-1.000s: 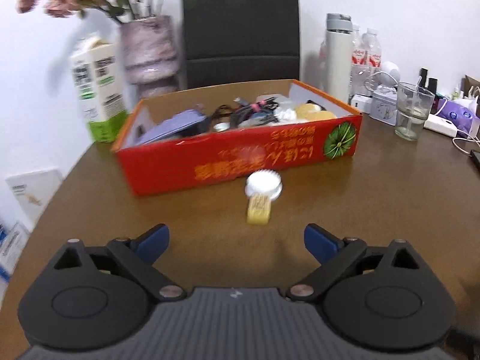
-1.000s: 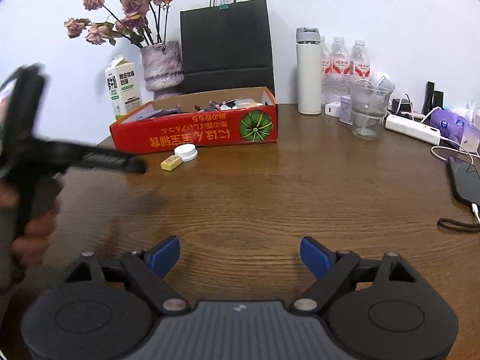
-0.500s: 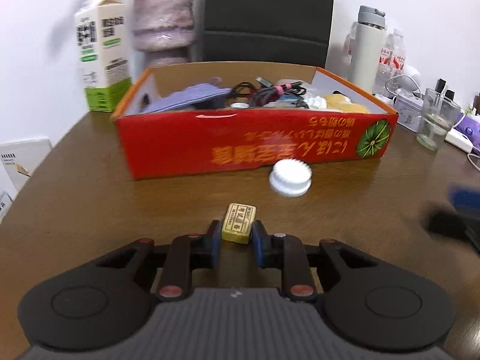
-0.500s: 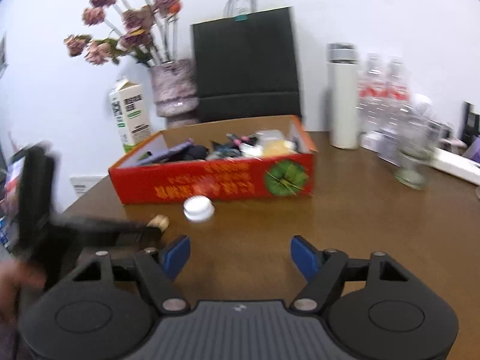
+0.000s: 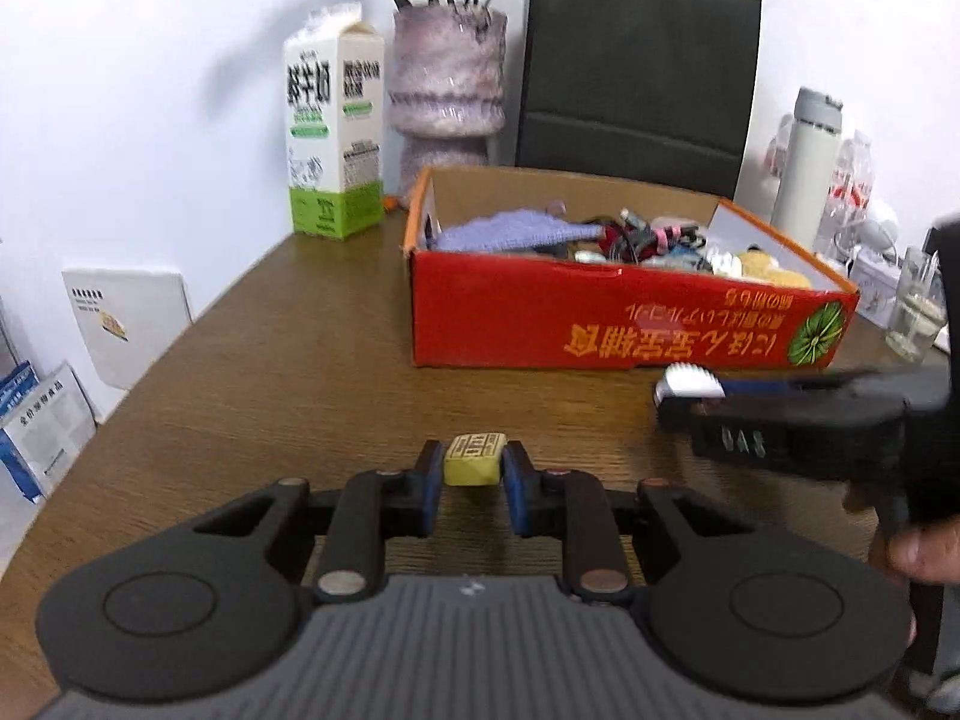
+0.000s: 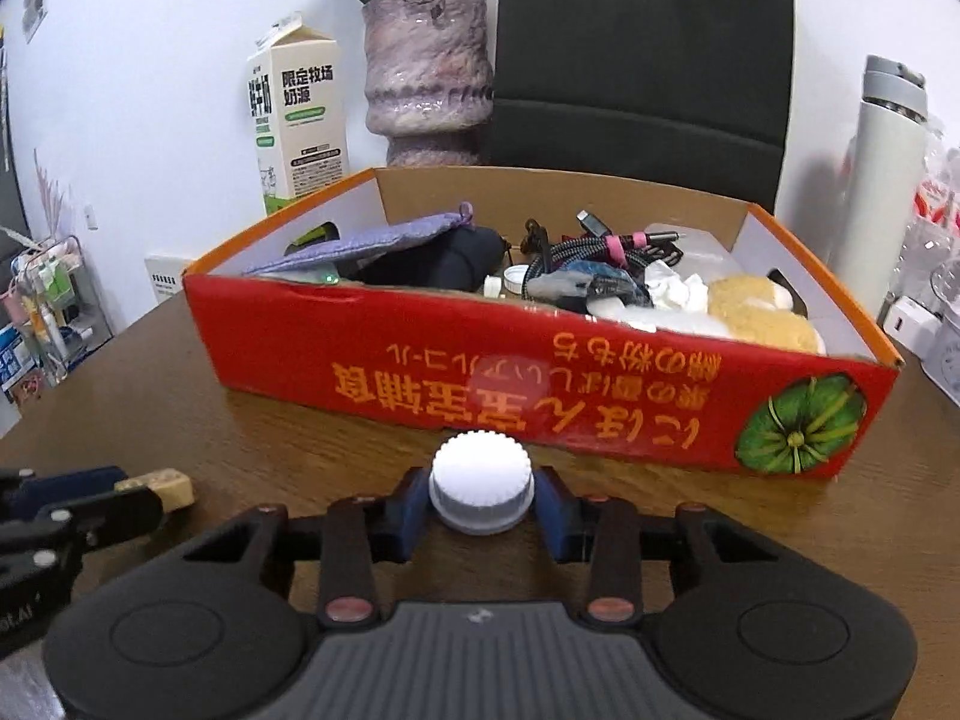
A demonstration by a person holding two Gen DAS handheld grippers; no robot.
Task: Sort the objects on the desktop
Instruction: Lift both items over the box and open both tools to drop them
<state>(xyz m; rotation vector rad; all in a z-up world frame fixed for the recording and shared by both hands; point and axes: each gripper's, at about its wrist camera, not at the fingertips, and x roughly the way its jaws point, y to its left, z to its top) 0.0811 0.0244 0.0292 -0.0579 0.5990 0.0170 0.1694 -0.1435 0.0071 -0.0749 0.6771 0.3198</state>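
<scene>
Yellow and small, the block (image 5: pixel 473 459) now sits pinched between the blue pads of the left gripper (image 5: pixel 473 468), whose jaws stood wide apart a second ago with the block lying loose ahead of them on the brown table (image 5: pixel 288 372). Half a second back the right gripper (image 6: pixel 481 501) was still spread and short of the white ribbed cap (image 6: pixel 481 489); now its pads press the cap's sides, the cap resting at 12 o'clock from the tool, just in front of the red box (image 6: pixel 540 384). Both loose items are therefore gripped at once, so what likely remains is lifting each over the box wall, which rises at 12 o'clock for the right tool and toward 1 o'clock for the left. Whether either item has left the table cannot be told. In the left view the right tool is motion-blurred and covers most of the cap; the box's contents are a tangle, with only cables and purple cloth clear.
</scene>
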